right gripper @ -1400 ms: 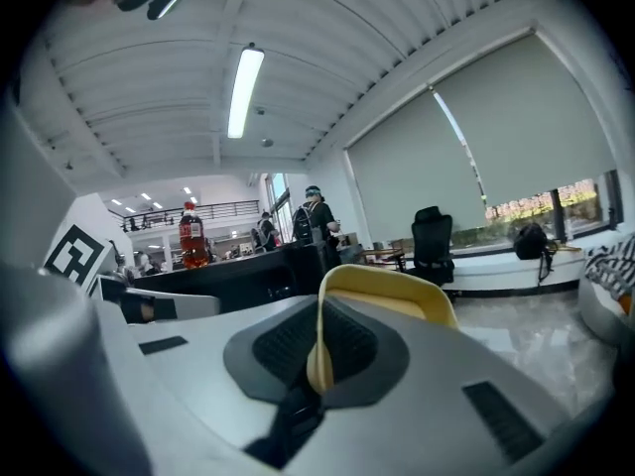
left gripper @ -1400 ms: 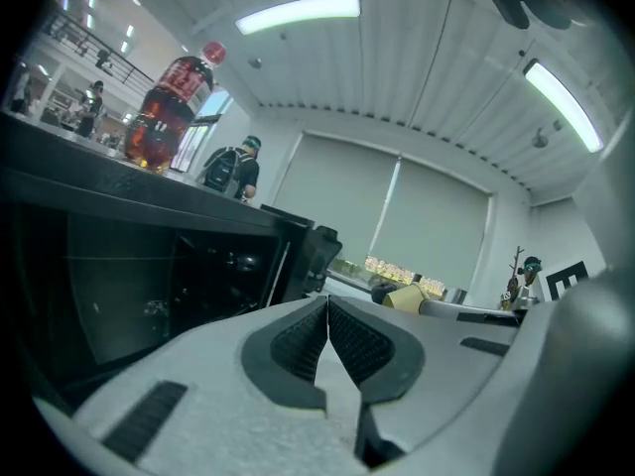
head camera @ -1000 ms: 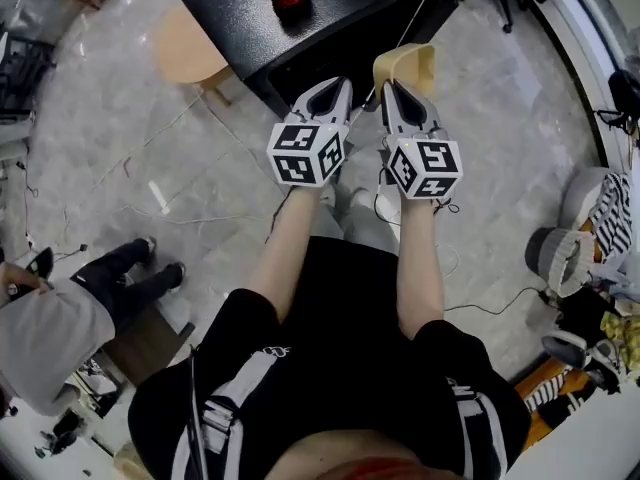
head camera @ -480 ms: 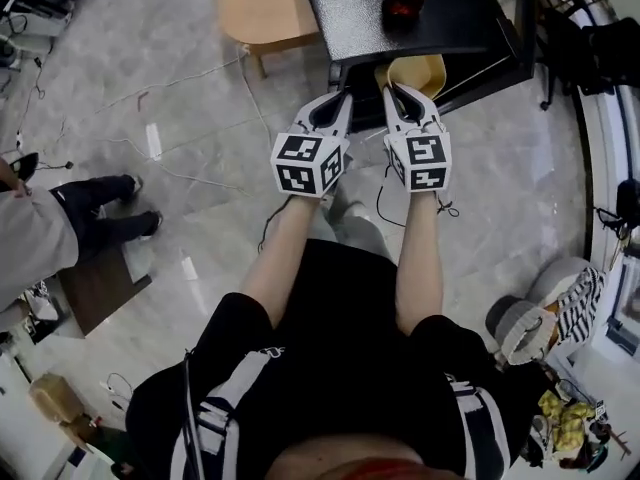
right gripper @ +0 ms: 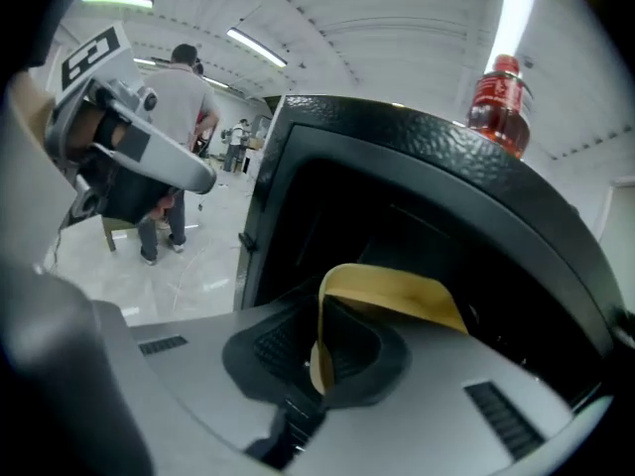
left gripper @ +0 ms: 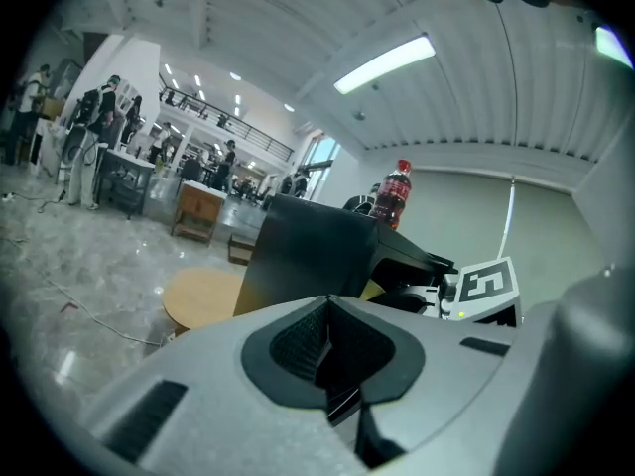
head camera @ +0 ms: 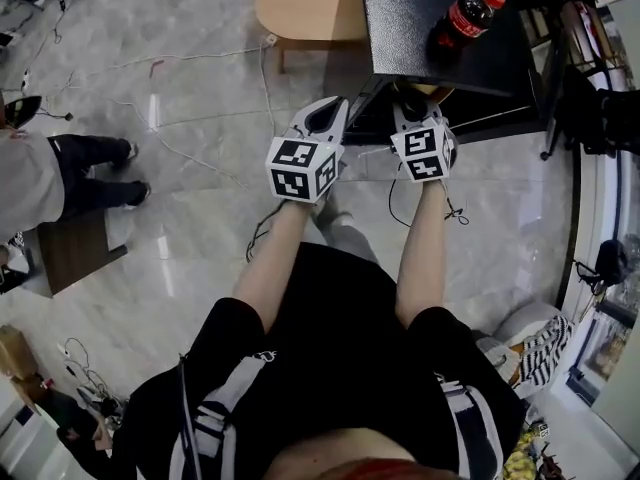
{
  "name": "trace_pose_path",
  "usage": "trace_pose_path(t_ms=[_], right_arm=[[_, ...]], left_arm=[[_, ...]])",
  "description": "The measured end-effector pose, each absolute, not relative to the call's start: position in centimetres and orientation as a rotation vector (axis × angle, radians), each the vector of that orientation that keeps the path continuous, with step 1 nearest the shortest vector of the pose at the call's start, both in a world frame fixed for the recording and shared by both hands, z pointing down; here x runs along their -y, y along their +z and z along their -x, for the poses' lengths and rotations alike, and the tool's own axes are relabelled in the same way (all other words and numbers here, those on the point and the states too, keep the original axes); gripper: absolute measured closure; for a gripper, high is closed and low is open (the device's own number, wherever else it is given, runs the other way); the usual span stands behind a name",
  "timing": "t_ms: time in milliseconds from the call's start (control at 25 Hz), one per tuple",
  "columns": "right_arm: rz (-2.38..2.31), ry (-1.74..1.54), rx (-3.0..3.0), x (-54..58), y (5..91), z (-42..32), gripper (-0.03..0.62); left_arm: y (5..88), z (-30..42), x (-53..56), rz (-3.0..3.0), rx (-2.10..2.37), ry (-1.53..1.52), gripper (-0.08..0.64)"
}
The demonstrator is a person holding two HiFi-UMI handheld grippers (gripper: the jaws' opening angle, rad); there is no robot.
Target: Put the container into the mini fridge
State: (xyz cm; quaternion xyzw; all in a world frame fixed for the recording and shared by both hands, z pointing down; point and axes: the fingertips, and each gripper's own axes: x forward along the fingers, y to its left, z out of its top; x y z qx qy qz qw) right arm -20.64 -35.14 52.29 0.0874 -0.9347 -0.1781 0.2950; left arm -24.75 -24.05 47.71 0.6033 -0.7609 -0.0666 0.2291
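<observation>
The container (right gripper: 395,292) is a thin yellow tub. My right gripper (right gripper: 317,353) is shut on its near rim and holds it inside the open front of the black mini fridge (right gripper: 397,157). In the head view the right gripper (head camera: 411,101) reaches under the fridge's top (head camera: 420,13), and only a sliver of the container (head camera: 441,90) shows. My left gripper (head camera: 329,113) hovers beside it at the fridge's left edge, shut and empty, as the left gripper view confirms (left gripper: 327,343). There the fridge (left gripper: 303,256) stands just ahead.
A red-capped cola bottle (head camera: 462,20) stands on the fridge top (right gripper: 500,97). A round wooden stool (head camera: 300,3) sits left of the fridge (left gripper: 203,300). A person's legs (head camera: 90,163) stand at left. Cables (head camera: 190,148) trail over the marble floor.
Both grippers have come up to the fridge. The right one has carried the container from in front of the opening into it, so the container is now mostly hidden in the head view.
</observation>
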Motion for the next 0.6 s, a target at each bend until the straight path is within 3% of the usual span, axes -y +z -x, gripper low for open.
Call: trace_pose_path(t_ms=[160,280,360,480,600], right_arm=[[-0.339,-0.41,2.572,36.0,50.7,20.6,0.57],[-0.413,-0.327,2.635,36.4,49.4,19.3,0.463],[-0.494,-0.266,2.67,37.0,48.7,17.7,0.47],[-0.658,-0.119,2.727,38.1,48.1,14.3,0.545],[-0.822,0.125,2.793,39.2,47.5,10.4,0.57]], left_arm=[[47.7,24.4,23.9,-1.651,2.092,-0.177,0.549],[47.7,23.4,24.5,-1.667,2.072,-0.17,0.549],[47.7,22.3,25.1,-1.694,2.05,-0.161,0.549],[47.5,20.1,26.5,-1.758,2.006,-0.143,0.549],[47.2,17.8,28.2,-1.826,1.963,-0.123,0.549]])
